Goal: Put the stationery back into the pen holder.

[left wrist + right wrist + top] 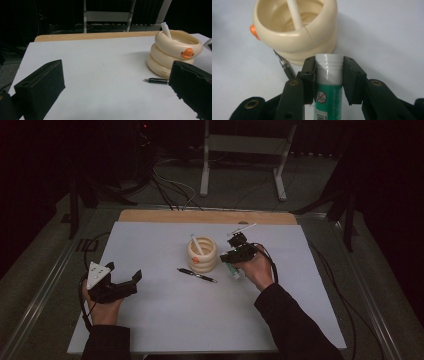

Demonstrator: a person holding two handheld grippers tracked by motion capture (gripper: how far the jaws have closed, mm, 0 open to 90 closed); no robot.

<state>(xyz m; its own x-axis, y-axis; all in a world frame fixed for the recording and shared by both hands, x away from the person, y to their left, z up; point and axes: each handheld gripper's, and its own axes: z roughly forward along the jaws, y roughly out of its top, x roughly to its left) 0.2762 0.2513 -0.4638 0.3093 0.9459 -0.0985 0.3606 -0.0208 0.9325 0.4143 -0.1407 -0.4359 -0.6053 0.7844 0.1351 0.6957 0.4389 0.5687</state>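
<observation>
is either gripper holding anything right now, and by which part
The right gripper is shut on a green glue stick, clamping it just below its white cap. The left gripper is open, holding nothing.

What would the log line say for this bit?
right gripper: shut on glue stick | left gripper: open, empty | holder: one pen inside | black pen: on table
</observation>
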